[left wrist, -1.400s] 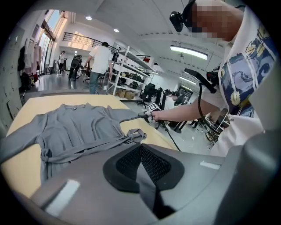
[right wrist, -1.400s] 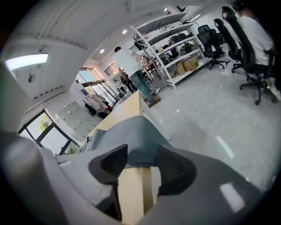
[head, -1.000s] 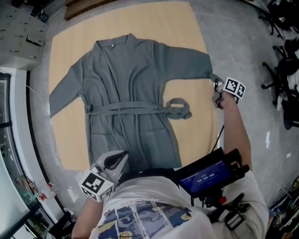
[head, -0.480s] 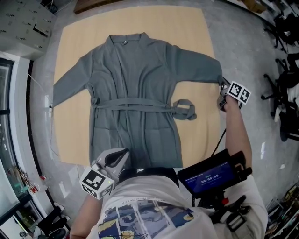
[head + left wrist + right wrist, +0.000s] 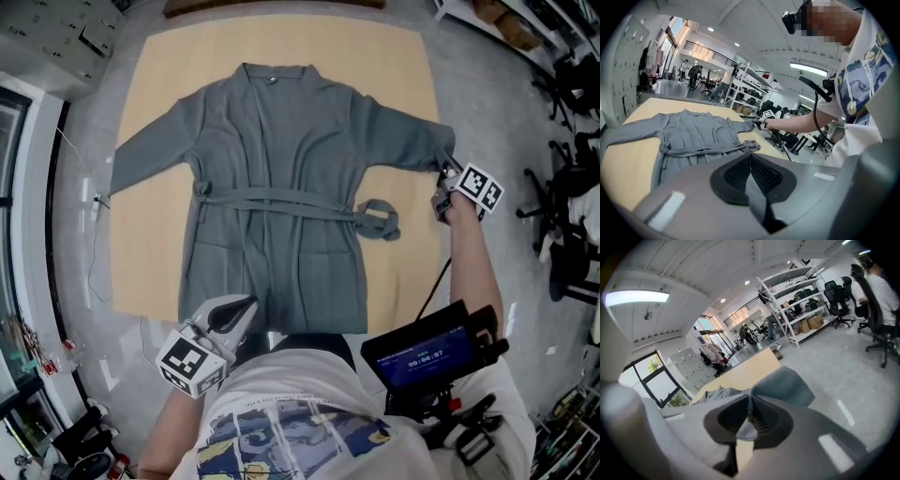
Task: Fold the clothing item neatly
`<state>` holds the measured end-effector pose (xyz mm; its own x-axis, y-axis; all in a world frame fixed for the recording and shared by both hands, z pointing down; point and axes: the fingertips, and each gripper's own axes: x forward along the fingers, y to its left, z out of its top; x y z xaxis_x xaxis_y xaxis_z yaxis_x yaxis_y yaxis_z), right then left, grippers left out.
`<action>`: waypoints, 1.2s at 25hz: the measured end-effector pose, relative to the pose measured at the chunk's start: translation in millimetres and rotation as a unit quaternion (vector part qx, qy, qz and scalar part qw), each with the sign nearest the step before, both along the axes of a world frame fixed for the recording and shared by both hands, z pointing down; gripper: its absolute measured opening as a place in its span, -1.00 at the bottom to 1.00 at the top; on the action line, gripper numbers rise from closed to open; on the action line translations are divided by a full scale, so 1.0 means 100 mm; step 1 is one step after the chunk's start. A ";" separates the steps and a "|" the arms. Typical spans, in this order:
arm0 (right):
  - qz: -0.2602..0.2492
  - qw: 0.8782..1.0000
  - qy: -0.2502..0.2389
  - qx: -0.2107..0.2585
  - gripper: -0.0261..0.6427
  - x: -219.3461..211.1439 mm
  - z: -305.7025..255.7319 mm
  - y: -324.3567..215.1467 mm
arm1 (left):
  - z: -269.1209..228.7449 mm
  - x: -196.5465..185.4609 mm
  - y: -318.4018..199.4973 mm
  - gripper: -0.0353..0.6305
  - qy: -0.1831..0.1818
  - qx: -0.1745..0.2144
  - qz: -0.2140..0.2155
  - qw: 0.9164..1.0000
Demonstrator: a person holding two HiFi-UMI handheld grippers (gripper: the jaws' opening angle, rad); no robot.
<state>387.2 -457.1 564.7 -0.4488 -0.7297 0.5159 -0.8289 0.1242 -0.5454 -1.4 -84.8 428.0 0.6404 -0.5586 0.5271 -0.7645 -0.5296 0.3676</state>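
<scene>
The right gripper (image 5: 442,185) fingers have just been closing and are now pinching the near sleeve cuff (image 5: 439,150) of the grey belted bathrobe (image 5: 277,187), which is lying spread on the tan counter (image 5: 394,56). The left gripper (image 5: 242,312) fingers are clenched, empty. Judged: the sleeve fold is starting.

Left gripper (image 5: 247,306) closed, right gripper (image 5: 442,174) clamping sleeve (image 5: 411,137)

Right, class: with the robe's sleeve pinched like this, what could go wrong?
The right tool, jaws just closed on the sleeve cuff, pinches only a thin edge; it may slip out when lifted. The left tool is shut on nothing, so the robe could drag askew. The loose belt end might bunch underneath.
</scene>
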 end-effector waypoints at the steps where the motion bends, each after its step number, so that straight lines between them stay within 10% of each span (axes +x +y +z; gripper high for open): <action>1: -0.006 1.000 -0.001 0.003 -0.84 -0.09 -0.04 -0.01 | -0.02 -0.03 0.02 -0.87 0.003 0.002 -0.005 1.000; 30: -0.200 0.979 -0.004 0.021 -0.84 -3.07 -0.32 -0.21 | -0.07 -1.03 0.68 -0.87 0.023 0.027 -0.143 0.989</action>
